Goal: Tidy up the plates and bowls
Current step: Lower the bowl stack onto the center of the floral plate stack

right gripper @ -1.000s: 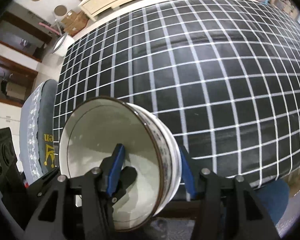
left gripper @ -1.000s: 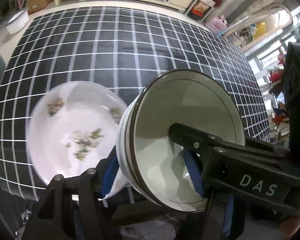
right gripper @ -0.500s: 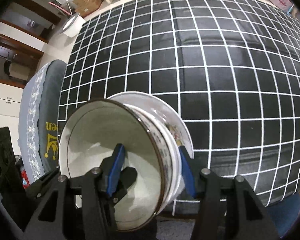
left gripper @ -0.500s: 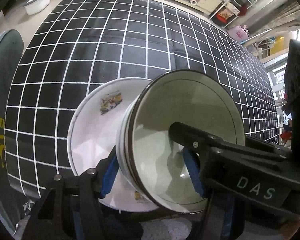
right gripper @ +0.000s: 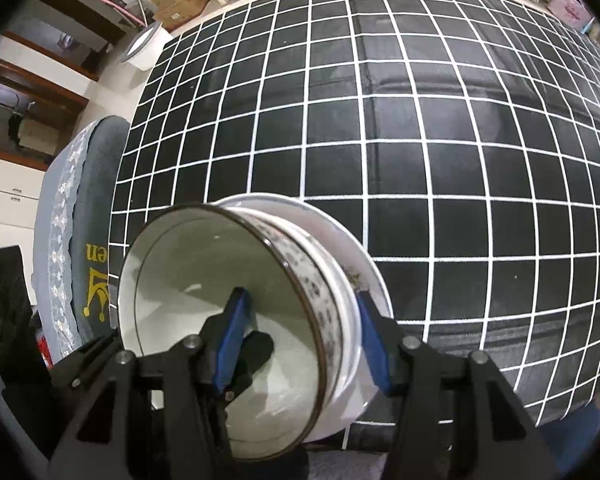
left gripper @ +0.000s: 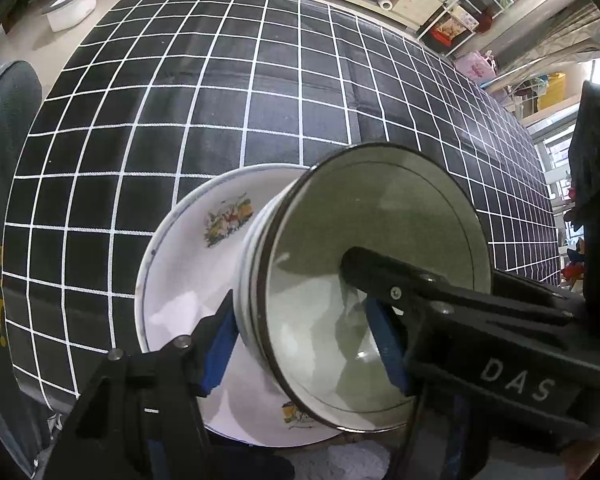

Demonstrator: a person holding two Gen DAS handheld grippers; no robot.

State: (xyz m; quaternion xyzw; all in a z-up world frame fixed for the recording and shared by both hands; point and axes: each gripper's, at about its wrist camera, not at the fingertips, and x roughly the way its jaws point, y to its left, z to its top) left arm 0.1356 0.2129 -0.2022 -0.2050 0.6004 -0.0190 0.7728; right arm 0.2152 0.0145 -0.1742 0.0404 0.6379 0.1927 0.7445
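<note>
A white bowl (left gripper: 380,220) with a dark rim, nested in a second one, hangs tilted between both grippers. My left gripper (left gripper: 300,340) is shut on its left wall, one blue pad outside and one inside. My right gripper (right gripper: 304,338) is shut on the right wall of the bowl (right gripper: 188,272) the same way. A black finger (left gripper: 440,292) of the right gripper reaches into the bowl in the left wrist view. Right under it lies a white plate (left gripper: 188,280) with small printed pictures, near the front edge of the black checked tablecloth (left gripper: 260,100). I cannot tell whether bowl and plate (right gripper: 352,252) touch.
A grey chair (right gripper: 72,220) with yellow lettering stands at the table's left end. A white tub (left gripper: 70,8) sits on the floor beyond the far left corner. Shelves with clutter (left gripper: 460,12) line the far side. The cloth (right gripper: 420,120) beyond the plate is bare.
Both grippers carried the bowl sideways and down, so it came over the plate. In the last half second they kept almost still.
</note>
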